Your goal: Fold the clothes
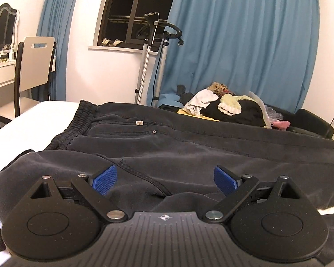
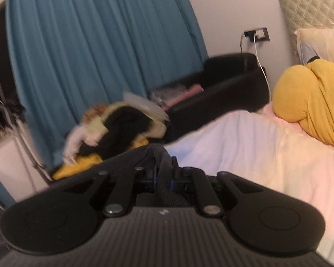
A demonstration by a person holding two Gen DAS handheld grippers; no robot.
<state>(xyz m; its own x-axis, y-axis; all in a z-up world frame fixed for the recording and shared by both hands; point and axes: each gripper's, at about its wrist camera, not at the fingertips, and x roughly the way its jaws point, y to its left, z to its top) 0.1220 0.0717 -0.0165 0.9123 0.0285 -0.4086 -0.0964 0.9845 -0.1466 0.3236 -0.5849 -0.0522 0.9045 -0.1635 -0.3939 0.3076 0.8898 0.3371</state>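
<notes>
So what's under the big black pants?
The black pants lie spread on a bed with a white sheet that shows past the waistband. The part of the sheet right beneath them is covered. The right tongs pinch one edge; the left tongs are open above them.

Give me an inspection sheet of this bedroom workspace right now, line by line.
Surface: bed, pale sheet.
Job's things: black trousers spread flat across it.
Clutter: pile of clothes beyond the bed; yellow bundle near the pillows.
Grippers: left gripper open over the trousers; right gripper shut on dark fabric.
Cables: white cable from the wall socket.
Surroundings: blue curtains, garment steamer, chair.
</notes>
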